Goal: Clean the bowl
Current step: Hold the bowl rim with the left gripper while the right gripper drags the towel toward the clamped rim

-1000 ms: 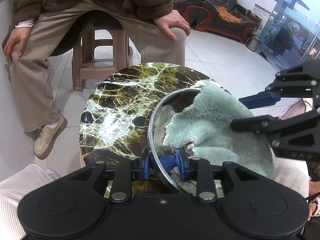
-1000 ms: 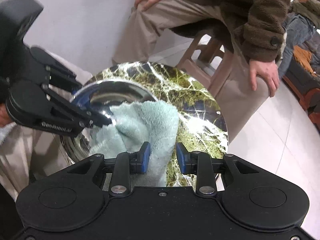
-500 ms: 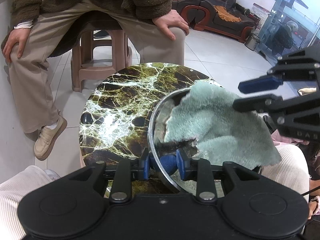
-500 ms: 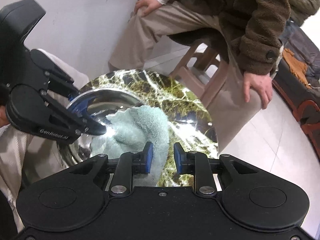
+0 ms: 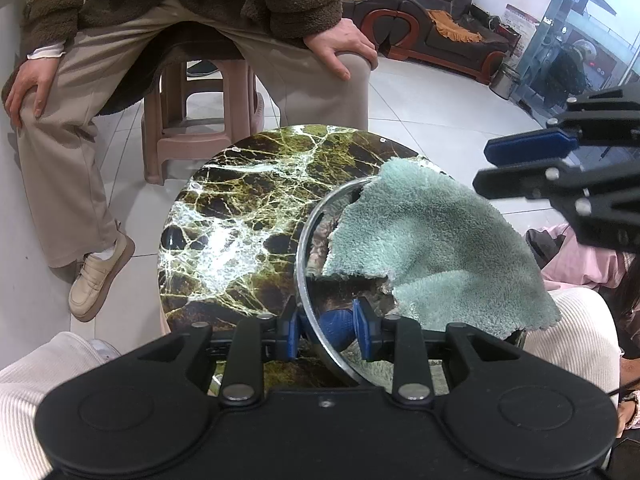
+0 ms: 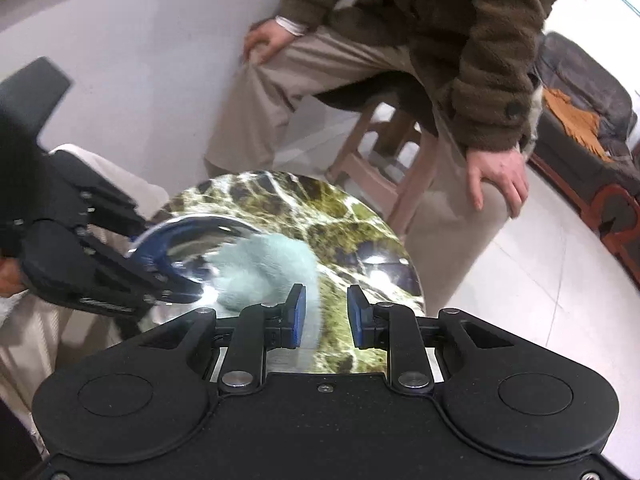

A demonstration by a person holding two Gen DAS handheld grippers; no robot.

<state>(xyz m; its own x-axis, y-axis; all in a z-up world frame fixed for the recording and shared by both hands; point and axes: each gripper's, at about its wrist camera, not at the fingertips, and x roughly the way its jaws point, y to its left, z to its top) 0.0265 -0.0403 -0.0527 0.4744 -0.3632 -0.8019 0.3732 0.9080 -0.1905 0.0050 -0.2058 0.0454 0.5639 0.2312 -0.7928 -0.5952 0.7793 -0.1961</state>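
A round table stands in front of a seated person on a stool, and a metal bowl sits on the table's near right part in the left wrist view. A cloth lies in the bowl and drapes over its right rim. The left gripper straddles the bowl's near rim, one finger outside and one inside, the right gripper stands at the bowl's opposite side, and a sofa lies behind, far right.
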